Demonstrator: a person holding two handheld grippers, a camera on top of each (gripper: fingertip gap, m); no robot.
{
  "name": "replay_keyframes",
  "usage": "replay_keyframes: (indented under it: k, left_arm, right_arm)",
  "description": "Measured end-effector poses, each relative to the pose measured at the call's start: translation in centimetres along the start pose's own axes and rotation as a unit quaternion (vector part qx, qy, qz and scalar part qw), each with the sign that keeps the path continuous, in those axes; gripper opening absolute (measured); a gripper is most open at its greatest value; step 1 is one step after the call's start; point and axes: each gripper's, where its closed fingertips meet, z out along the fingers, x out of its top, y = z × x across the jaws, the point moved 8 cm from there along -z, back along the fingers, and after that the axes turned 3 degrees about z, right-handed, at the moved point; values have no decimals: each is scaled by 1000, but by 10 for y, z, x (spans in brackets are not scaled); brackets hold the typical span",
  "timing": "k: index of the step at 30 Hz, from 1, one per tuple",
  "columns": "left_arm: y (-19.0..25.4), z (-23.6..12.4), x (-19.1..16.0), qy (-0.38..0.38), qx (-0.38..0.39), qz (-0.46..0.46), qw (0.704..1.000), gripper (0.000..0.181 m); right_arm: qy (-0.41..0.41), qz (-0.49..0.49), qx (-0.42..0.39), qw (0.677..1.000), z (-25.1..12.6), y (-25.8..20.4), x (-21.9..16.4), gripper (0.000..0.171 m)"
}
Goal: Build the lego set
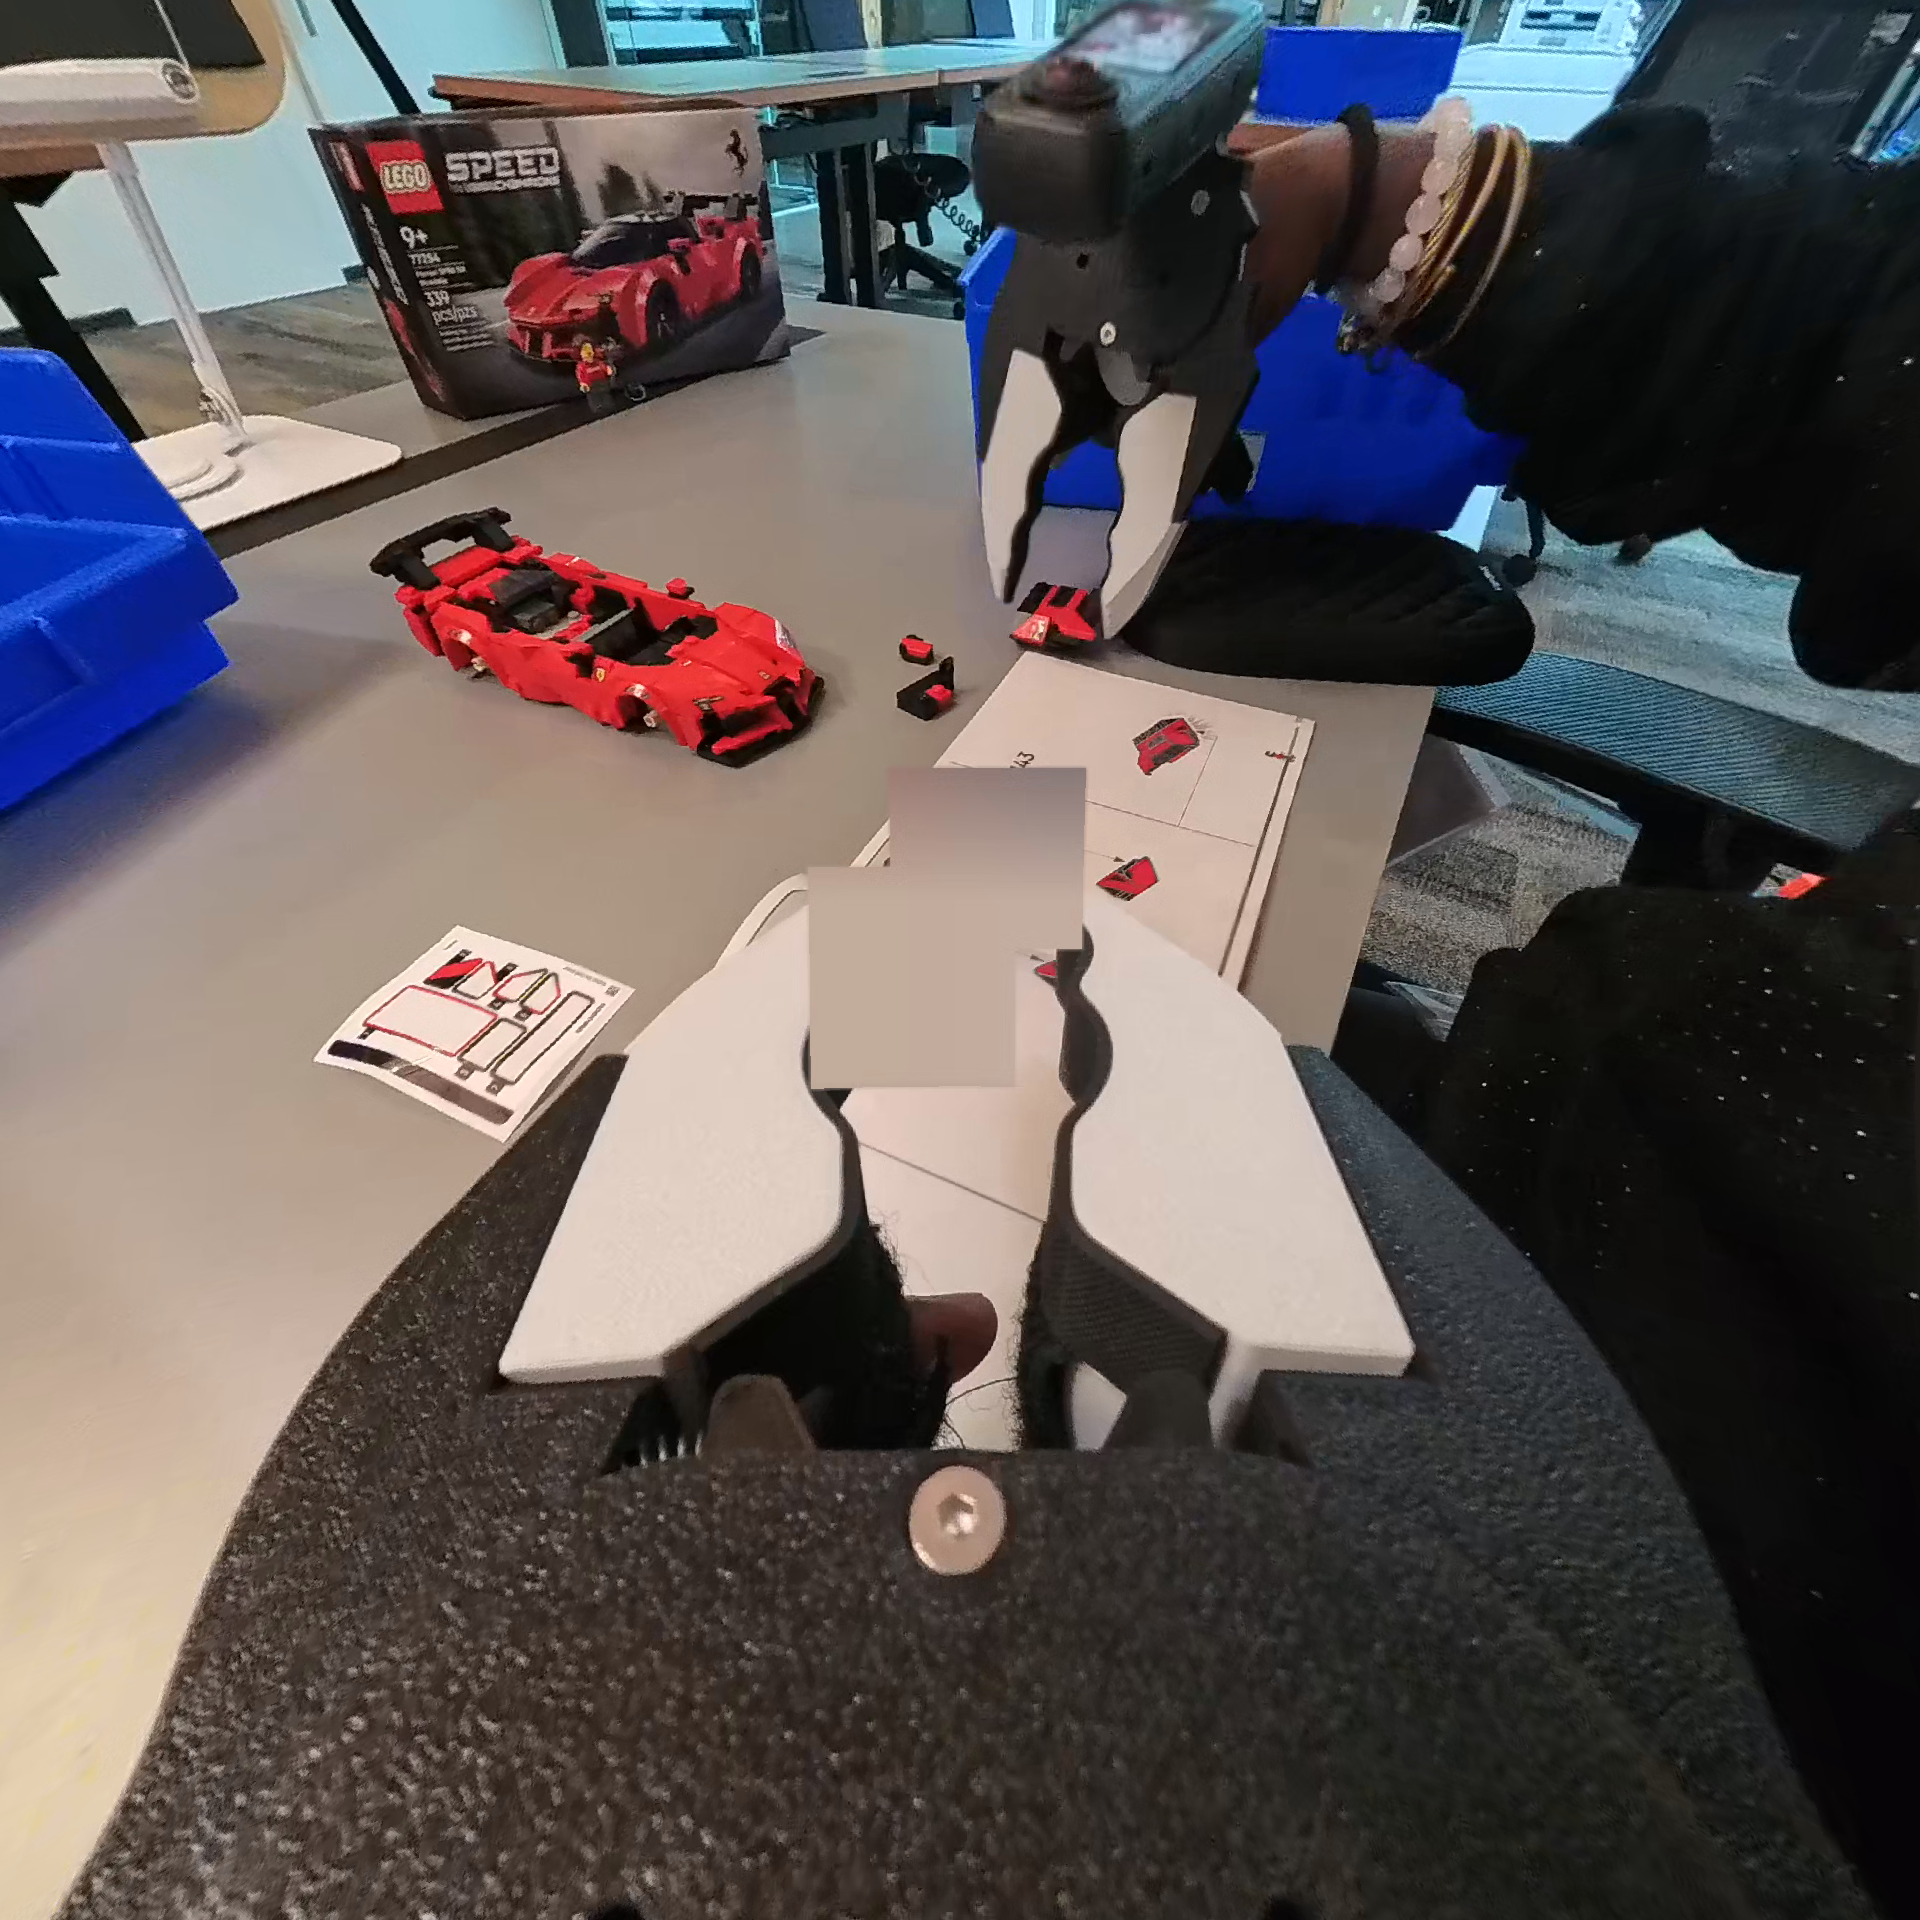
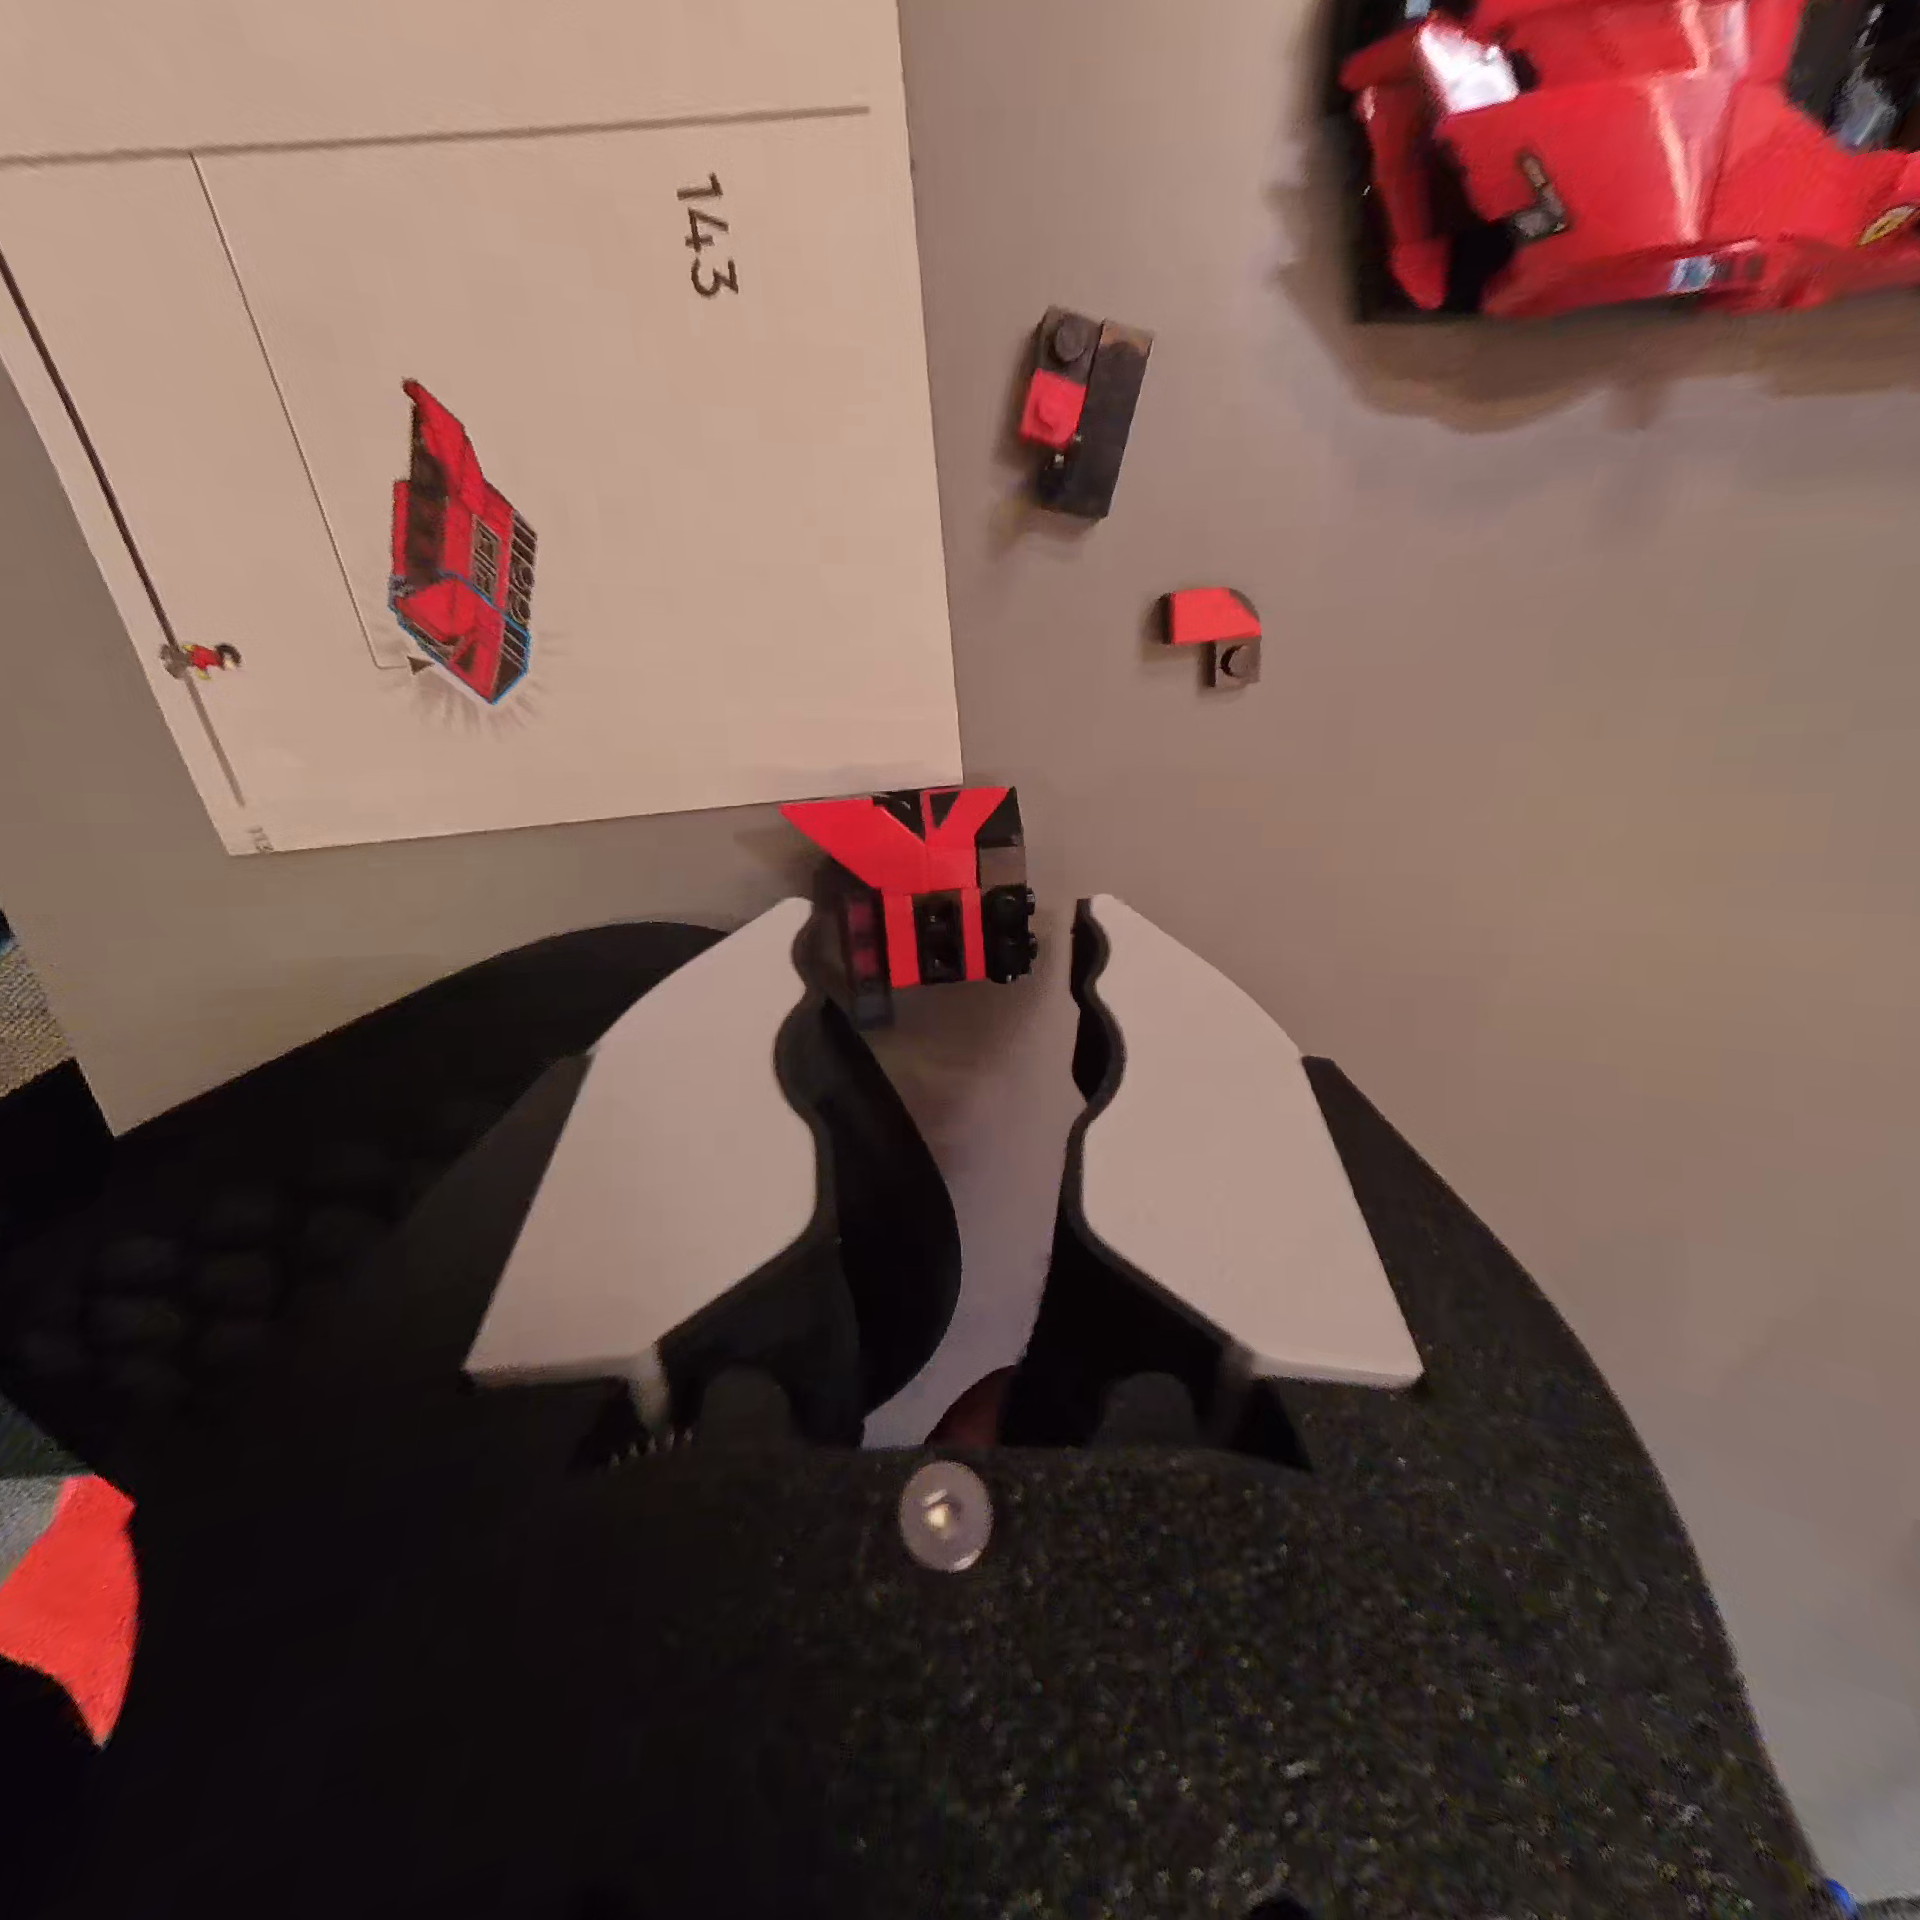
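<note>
The right gripper (image 2: 940, 925) points down at a small red-and-black brick sub-assembly (image 2: 920, 894) lying on the flat grey tabletop (image 2: 1455, 1039), just off the near corner of the white instruction booklet (image 2: 582, 436). Its jaws stand wide, 1 white finger on each side of the piece; whether the left finger already touches it cannot be told.

To do this pick-up well, I judge the fingers should close squarely on the 2 flat sides, low on the block, so the wedge top does not pop off or twist out. A gentle squeeze seems enough.

The left gripper (image 1: 940, 997) hovers over the same booklet, partly open and empty as far as the patch laid over its tips allows.

Beyond the booklet's far edge lie 2 loose little red-and-black pieces (image 2: 1081, 416) (image 2: 1210, 629), and farther off the partly built red brick sports car (image 1: 597, 634). A white sticker sheet (image 1: 473, 1029) lies left of the booklet. The printed set box (image 1: 551, 260), blue plastic bins (image 1: 94, 582), a black mesh chair (image 1: 1330, 597) and office desks fill the room behind.
</note>
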Motion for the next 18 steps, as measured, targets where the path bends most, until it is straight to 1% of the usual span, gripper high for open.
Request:
replay_keyframes:
  k: [2,6,8,9,10,11,12,13,14,15,16,17,18]
  left_arm:
    - [-1,0,-1,1,0,-3,1000,36]
    - [-2,0,-3,1,-2,-8,1000,37]
    - [-2,1,-4,2,-2,-8,1000,36]
    - [-2,1,-3,3,-2,-7,1000,36]
    - [-2,1,-3,5,-2,-7,1000,36]
    - [-2,1,-2,8,-1,-7,1000,37]
    - [-1,1,-1,13,0,-9,1000,37]
    - [-1,2,1,20,0,-12,1000,37]
    - [0,3,3,30,-1,-17,999,38]
    - [2,5,6,42,-4,-20,999,40]
    - [4,7,9,56,-6,-24,998,44]
    - [7,9,13,69,-8,-26,997,48]
    - [10,11,18,83,-9,-26,996,51]
  right_arm:
    - [2,-2,0,1000,3,0,-1,37]
    - [58,26,-9,998,-1,-3,-5,37]
    - [139,69,-9,988,-11,-3,-5,37]
    - [199,99,0,975,-18,-5,-4,37]
    - [271,132,17,953,-28,-6,-1,37]
    - [355,164,49,919,-39,-10,4,37]
    - [438,196,90,873,-51,-14,8,37]
    - [512,227,141,816,-63,-18,12,37]
    - [578,251,196,752,-73,-22,15,37]
    - [627,268,250,687,-81,-27,17,37]
    - [659,279,298,632,-84,-31,19,37]
    - [680,283,335,588,-85,-37,22,37]
    - [692,281,365,556,-84,-42,26,37]
